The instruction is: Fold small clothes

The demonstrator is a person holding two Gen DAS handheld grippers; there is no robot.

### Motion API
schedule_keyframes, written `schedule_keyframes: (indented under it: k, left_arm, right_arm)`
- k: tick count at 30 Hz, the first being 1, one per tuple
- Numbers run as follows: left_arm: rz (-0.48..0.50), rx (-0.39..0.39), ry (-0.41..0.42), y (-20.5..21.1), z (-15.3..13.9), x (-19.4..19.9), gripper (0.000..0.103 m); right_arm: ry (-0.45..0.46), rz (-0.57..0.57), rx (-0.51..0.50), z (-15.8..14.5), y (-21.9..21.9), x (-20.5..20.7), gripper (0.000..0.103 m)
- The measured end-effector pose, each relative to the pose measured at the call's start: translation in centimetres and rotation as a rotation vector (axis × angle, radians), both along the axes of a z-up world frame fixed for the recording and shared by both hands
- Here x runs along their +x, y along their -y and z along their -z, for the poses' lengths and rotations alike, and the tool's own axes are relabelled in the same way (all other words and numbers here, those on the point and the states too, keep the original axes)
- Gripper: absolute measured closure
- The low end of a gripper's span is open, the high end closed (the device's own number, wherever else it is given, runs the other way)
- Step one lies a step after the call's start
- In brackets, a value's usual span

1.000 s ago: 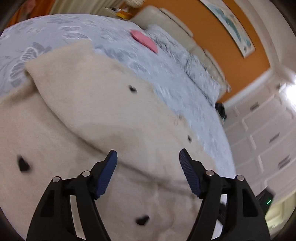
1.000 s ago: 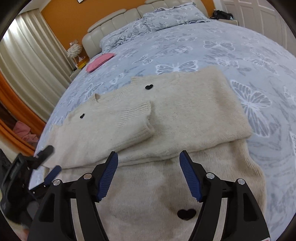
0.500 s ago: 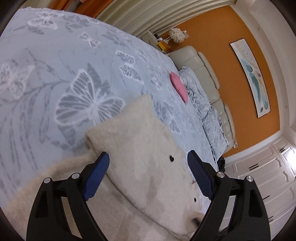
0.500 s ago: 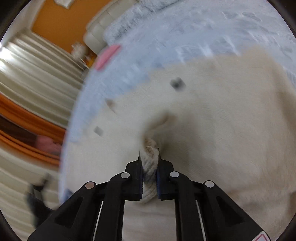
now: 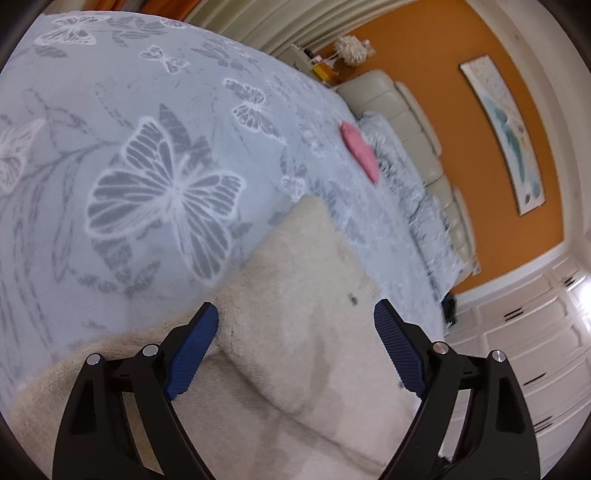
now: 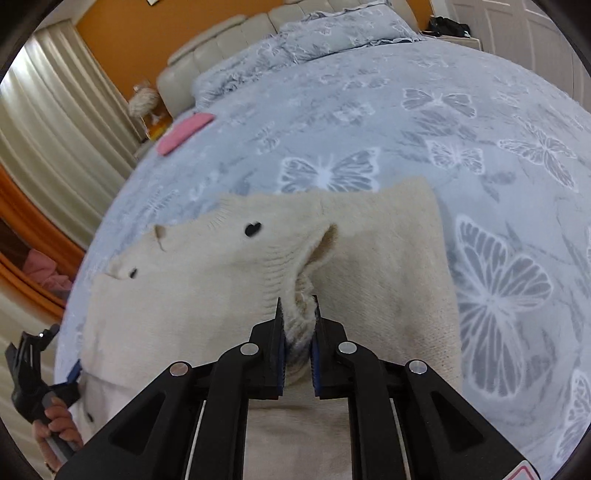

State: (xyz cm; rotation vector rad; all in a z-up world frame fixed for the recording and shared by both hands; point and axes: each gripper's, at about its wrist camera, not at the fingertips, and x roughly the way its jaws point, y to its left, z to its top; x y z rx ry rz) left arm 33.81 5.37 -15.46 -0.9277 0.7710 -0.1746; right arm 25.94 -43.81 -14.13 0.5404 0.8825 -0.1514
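Since a second ago the right gripper [image 6: 297, 325] has gone from open above the cloth to clamped on the ribbed cuff [image 6: 301, 295] of the cream sweater [image 6: 388, 266], and it now lifts that sleeve end so the cuff's mouth gapes upward. Meanwhile the left gripper [image 5: 291, 354] has swung toward the sweater's outer corner; its jaws stand wide apart with nothing between them, hovering over the folded edge.

I judge that the sleeve is about to be carried across the body to make the next fold, with the left side free to pin or smooth.

Lying partly folded on the bed [image 6: 424, 122], the sweater sits near the foot end, its far edge straight against the butterfly bedspread. Bare bedspread opens ahead and to the right, so there is ample room to swing the sleeve. A pink item [image 6: 184, 133] lies well apart, near the pillows [image 6: 332, 33]. On the left, the bed's edge is close; how much cloth hangs over it I cannot tell, as that view is blurred.
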Motion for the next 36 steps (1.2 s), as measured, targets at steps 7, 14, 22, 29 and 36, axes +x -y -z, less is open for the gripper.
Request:
schedule_keyframes:
  k: [7,14,22,29,36]
  left_arm:
    - [-0.017,-0.005,-0.014,-0.6,1.0,0.8,0.064]
    - [0.011,0.059,-0.067,-0.8,2.5,1.8,0.092]
    - [0.007,-0.019,-0.064,-0.5,1.2,0.2,0.037]
    - [0.027,-0.17,-0.136,0.3,1.8,-1.1,0.019]
    - [0.008,-0.155,-0.112,1.5,2.8,-0.4,0.024]
  right_arm:
    - [0.107,0.028,0.072,-2.2,0.8,-1.8,0.093]
    - [0.004,0.069,0.071,1.3,2.4,-2.1,0.091]
    - [0.008,0.251,0.071,-1.8,2.3,-7.9,0.031]
    - [-0.017,0.299,0.182,1.0,2.5,-8.7,0.031]
    - [-0.038,0.303,0.164,2.4,2.6,-7.0,0.028]
